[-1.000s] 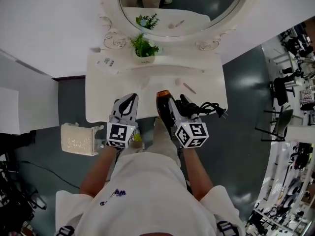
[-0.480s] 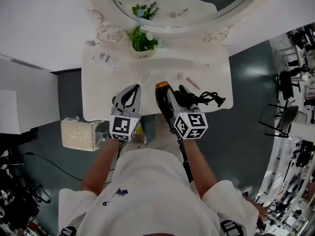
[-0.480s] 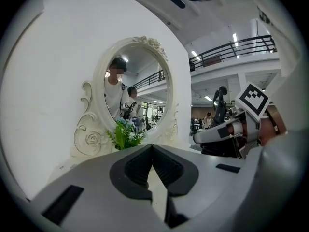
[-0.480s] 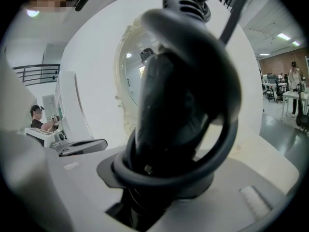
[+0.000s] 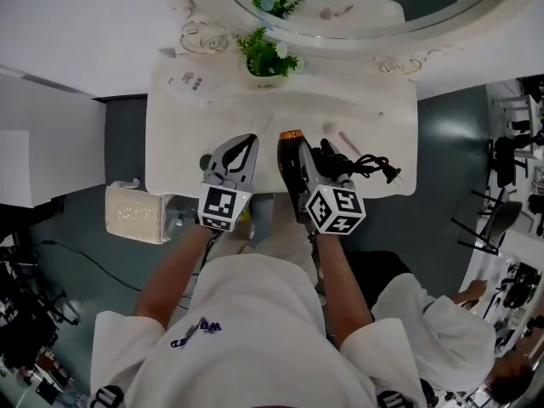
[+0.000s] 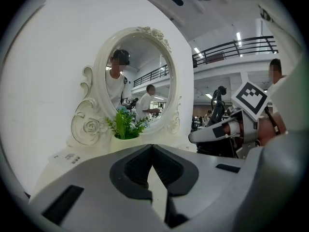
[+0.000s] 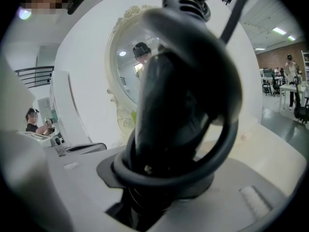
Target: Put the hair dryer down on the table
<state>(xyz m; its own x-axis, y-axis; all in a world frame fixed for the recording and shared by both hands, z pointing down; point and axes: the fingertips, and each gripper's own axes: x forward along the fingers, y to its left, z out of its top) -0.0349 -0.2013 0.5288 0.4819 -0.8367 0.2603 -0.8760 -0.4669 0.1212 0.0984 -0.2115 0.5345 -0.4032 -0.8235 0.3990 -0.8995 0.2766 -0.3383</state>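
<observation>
My right gripper (image 5: 321, 161) grips the hair dryer (image 5: 291, 153) over the vanity table (image 5: 170, 161) beneath it; next, I'd lower and release. Left gripper (image 5: 244, 147) is closed, empty.

The person is wearing a white short-sleeved T-shirt (image 5: 255, 313) with a small dark blue print (image 5: 195, 337) on the chest, and dark straps (image 5: 105, 395) are showing at both shoulders. The left tool (image 5: 247, 140) and the right tool (image 5: 309, 161) are showing smooth light grey shells. Each is bearing a white cube with black square markers, the left cube (image 5: 219, 208) and the right cube (image 5: 337, 212). Dark ribbed pads (image 6: 137, 166) are lining the left tool's jaws.
</observation>
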